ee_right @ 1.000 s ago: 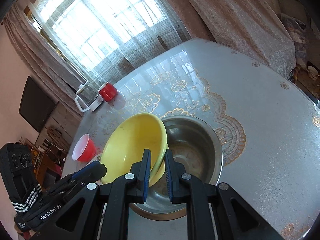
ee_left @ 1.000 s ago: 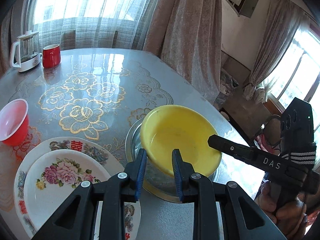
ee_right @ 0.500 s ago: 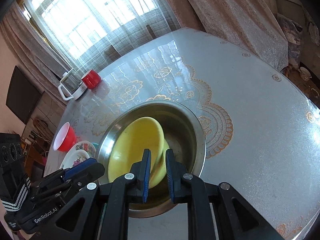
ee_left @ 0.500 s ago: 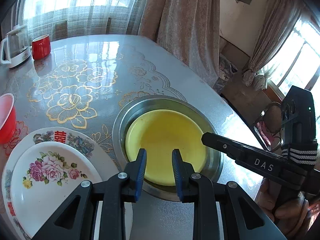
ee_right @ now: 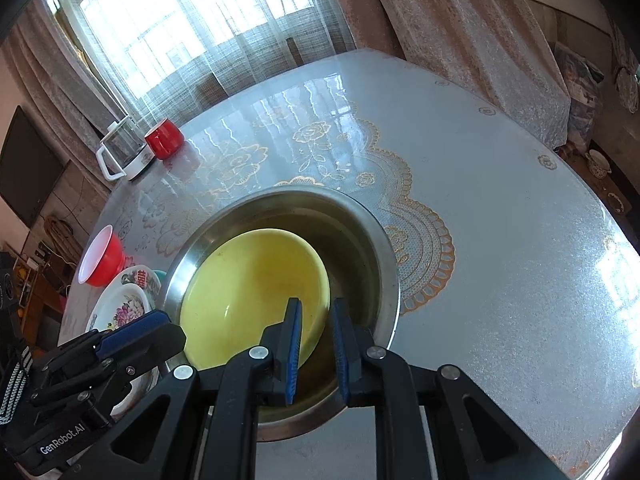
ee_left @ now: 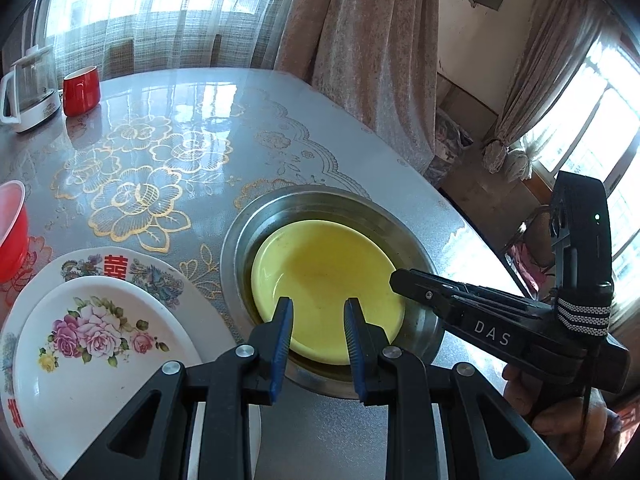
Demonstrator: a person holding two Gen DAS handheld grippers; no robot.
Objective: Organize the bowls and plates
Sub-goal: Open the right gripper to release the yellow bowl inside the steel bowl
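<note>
Your right tongs (ee_right: 314, 334) pinch the round yellow plastic bowl (ee_right: 256, 288) nested in the steel basin (ee_right: 360, 224); left tongs (ee_left: 318, 334) spread, empty; red bowl (ee_right: 102, 256) remains.

Right gripper (ee_right: 316, 312) pinches yellow bowl (ee_right: 248, 292) rim inside steel basin (ee_right: 372, 240)

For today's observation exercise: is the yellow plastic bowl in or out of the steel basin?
In. The yellow plastic bowl sits within the steel basin's rim.
</note>
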